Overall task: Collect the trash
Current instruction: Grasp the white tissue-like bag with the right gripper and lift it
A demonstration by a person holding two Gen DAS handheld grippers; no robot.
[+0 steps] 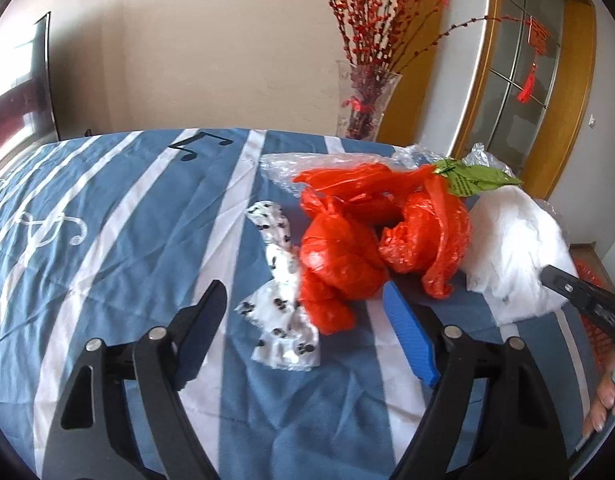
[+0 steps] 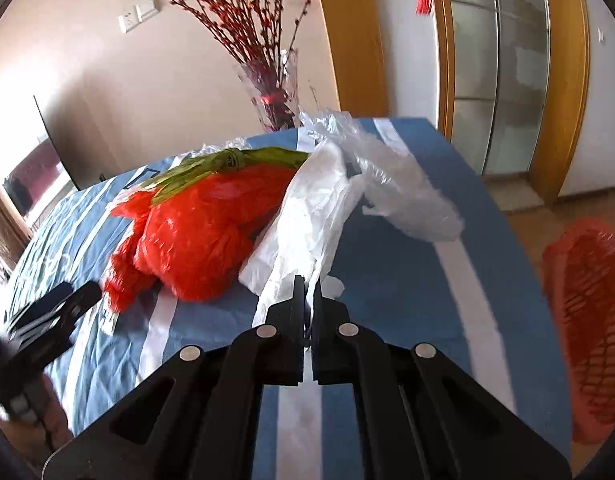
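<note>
Right wrist cam: right gripper (image 2: 307,280) jaws are pinching the white bag (image 2: 307,216) edge, bag trailing fwd over the striped cloth (image 2: 407,280). Left gripper (image 1: 303,304) jaws are standing apart, spotted wrapper (image 1: 281,300) and red bags (image 1: 347,256) lying between/just ahead, untouched.

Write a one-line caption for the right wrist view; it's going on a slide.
Right claw shut on a white plastic bag beside red bags on the striped cloth.
</note>
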